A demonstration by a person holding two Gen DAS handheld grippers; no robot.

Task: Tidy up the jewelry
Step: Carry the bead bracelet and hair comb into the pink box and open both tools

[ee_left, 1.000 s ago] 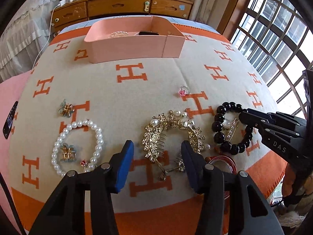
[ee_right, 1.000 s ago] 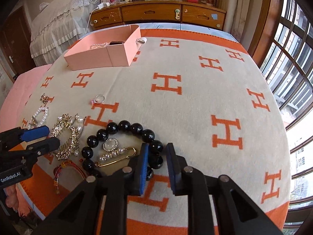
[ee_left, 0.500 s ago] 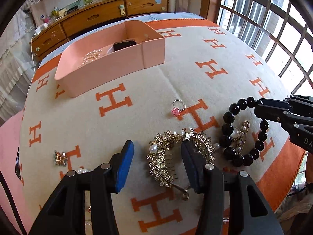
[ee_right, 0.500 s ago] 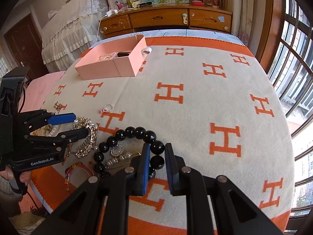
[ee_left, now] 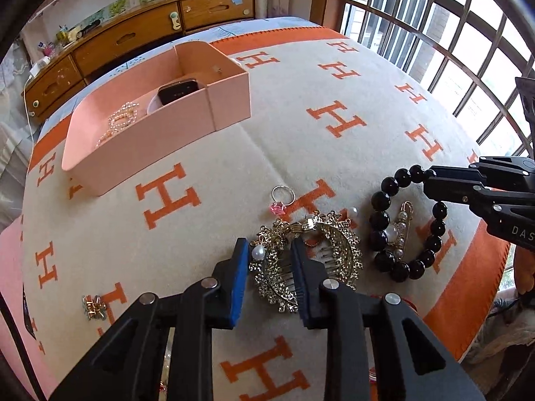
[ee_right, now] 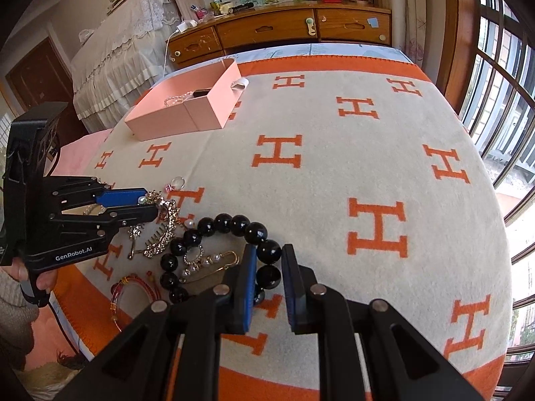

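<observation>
Your left gripper (ee_left: 270,269) is closing its fingers around the gold hair comb (ee_left: 311,260) on the blanket (ee_left: 334,153); take the solid band, not the teeth, so it does not swing. Your right gripper (ee_right: 269,279) has its fingers nearly shut on a bead of the black bead bracelet (ee_right: 234,250), near the comb. Lift it gently, because the pearl brooch pin (ee_right: 209,262) lies inside the loop. The pink box (ee_left: 150,127) is well apart at the far side and open; it holds a pearl bracelet (ee_left: 122,120) and, in a second compartment, a dark object (ee_left: 180,90).
</observation>
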